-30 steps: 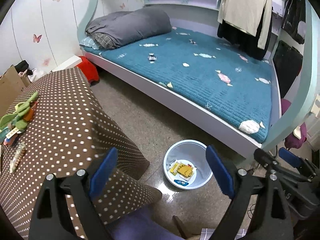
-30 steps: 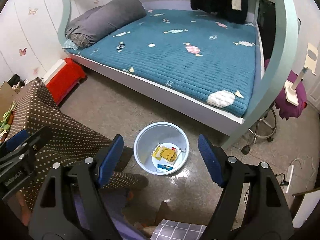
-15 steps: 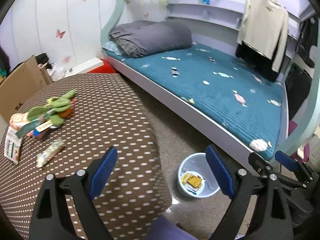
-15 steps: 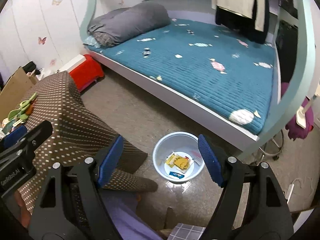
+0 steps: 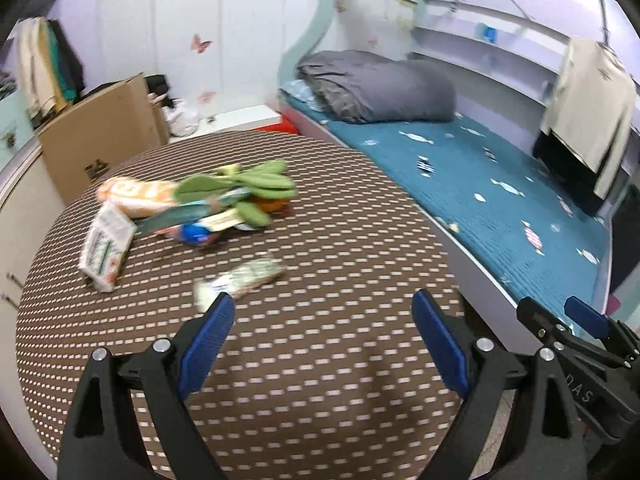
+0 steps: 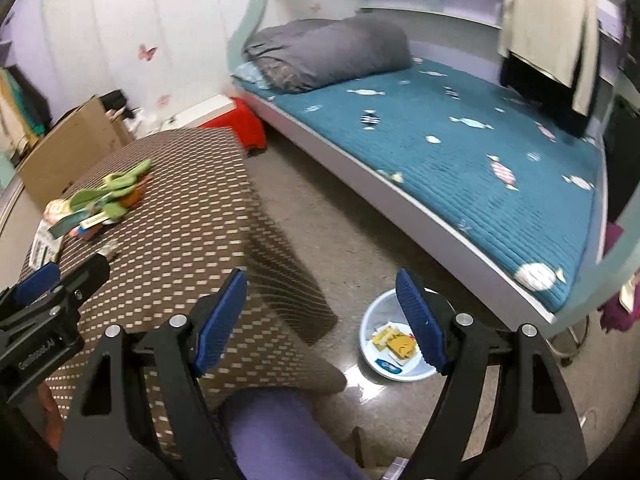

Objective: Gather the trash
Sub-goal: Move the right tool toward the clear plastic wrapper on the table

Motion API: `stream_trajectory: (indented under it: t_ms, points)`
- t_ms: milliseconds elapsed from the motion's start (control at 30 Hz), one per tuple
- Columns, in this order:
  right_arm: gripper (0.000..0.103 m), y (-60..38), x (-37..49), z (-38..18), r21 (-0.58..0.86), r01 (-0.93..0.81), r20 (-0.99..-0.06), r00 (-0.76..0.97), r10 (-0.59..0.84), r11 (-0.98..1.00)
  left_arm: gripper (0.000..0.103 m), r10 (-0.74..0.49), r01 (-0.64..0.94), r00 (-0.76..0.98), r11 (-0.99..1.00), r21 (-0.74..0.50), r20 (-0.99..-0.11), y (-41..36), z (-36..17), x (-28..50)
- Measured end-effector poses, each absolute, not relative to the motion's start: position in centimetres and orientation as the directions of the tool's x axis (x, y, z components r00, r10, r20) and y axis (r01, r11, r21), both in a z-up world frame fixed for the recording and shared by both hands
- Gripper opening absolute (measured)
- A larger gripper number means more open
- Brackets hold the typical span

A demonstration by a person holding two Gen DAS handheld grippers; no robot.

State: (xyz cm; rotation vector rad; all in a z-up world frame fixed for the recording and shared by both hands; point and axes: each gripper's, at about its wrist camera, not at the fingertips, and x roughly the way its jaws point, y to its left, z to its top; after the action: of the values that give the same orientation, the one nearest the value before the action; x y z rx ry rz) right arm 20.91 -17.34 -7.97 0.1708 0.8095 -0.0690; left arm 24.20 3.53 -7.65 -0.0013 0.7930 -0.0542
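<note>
Trash lies on the table (image 5: 340,380): a clear wrapper (image 5: 240,278) nearest the left gripper (image 5: 320,344), a small carton (image 5: 106,248) to its left, and a heap of packets (image 5: 208,216) further back, tangled with a green plush toy (image 5: 256,188). The left gripper hangs above the dotted cloth with its jaws spread wide and nothing between them; its left pad sits just beside the wrapper, which looks like the likely first pick, being closest and lying apart from the heap. The right gripper (image 6: 320,316) is also spread and empty, held off the table's edge over the floor, with the bin (image 6: 370,320) showing beside its right finger. That bin stands on the floor between table and bed (image 6: 460,152) and already holds 3 or so packets (image 6: 396,344), so some of the job seems done. Keeping 1 tool at the table and 1 near the bin would suit a pick-and-drop routine. The wrapper looks thin and flat, so a low, level pinch would be needed; motion blur hides its exact edges.
</note>
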Motion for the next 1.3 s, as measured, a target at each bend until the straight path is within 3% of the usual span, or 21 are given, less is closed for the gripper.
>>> stream_trajectory:
  t_ms: [733,1300]
  points:
    - [0.077,-2.6,25.7,-8.4,0.144,-0.157,-0.767,0.607,0.210,0.977,0.089,0.131,-0.239,0.670,0.970,-0.045,-0.731,19.1,-8.6,22.7]
    - [0.076,3.0,29.8,-10.5,0.102,-0.146,-0.807,0.567,0.168,0.984,0.089,0.183,-0.344,0.636,0.937,-0.063,-0.749,26.1,-9.5,23.8]
